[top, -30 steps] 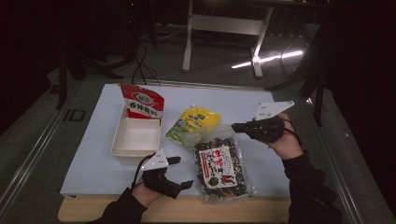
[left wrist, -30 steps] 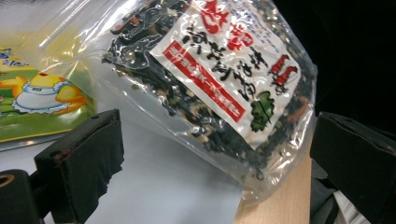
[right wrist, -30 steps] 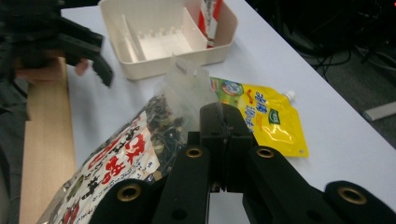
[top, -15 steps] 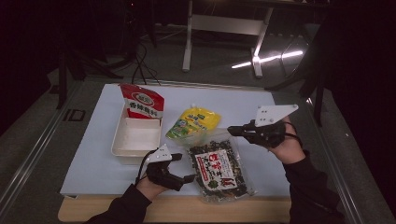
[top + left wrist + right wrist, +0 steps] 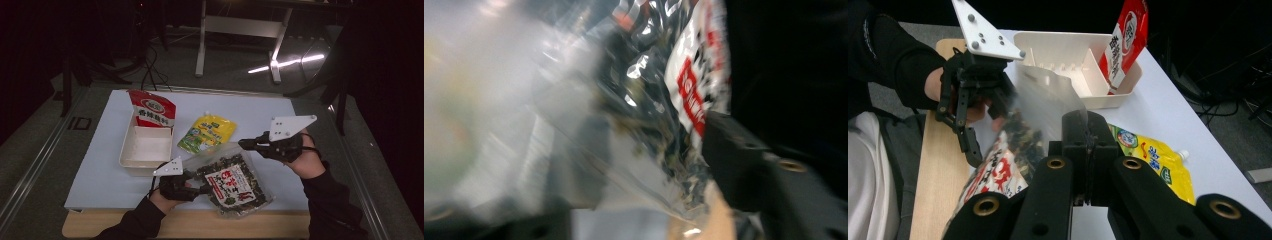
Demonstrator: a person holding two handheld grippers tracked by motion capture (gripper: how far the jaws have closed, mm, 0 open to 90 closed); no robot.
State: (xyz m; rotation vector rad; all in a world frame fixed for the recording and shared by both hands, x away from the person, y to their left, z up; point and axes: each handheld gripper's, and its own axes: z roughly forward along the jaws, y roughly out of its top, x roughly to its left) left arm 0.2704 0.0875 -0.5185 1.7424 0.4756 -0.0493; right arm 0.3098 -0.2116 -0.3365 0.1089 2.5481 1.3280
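The counter (image 5: 100,165) is the broad white sheet before me, with a wooden edge on my side. On it sits a white tray (image 5: 146,150) with a red packet (image 5: 152,111) leaning upright at its far end, and just beside that lies a yellow spout pouch (image 5: 207,133). Nearest me is the clear bag of dark dried food (image 5: 231,185), its red-and-white label up, stretched between my two hands near the counter's front edge. My right claw (image 5: 244,144) is clenched tight on the bag's clear far corner, lifting it. My left claw (image 5: 204,186) has just been closing with the bag's near edge between its jaws; whether the pads press yet I cannot tell.
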